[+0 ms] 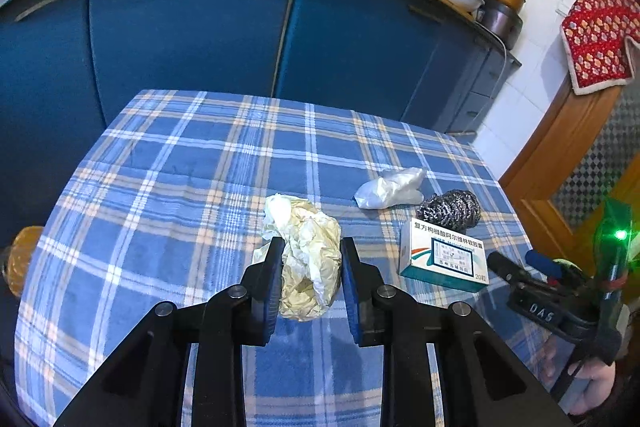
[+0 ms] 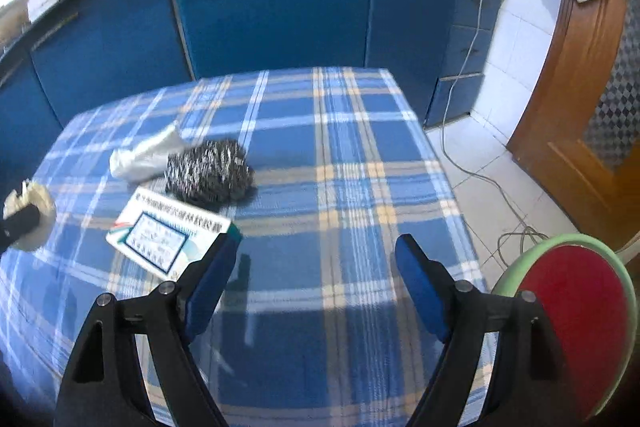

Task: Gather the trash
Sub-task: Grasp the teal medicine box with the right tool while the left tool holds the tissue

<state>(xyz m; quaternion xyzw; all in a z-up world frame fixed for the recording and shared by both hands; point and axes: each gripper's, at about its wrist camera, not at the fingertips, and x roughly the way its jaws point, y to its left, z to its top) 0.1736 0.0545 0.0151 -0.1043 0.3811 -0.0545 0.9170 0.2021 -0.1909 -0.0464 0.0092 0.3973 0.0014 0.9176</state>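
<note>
we have our left gripper (image 1: 308, 267) clamped on the crumpled yellowish paper wad (image 1: 306, 259), while our right gripper (image 2: 316, 259) hangs spread apart over the plaid tablecloth (image 2: 340, 131), empty.

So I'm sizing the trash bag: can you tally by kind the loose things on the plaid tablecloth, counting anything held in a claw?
Crumpled paper wad, held in the left claw: 1
Crumpled clear plastic bag: 1
Steel wool scrubber: 1
Medicine box: 1
Total: 4
</note>
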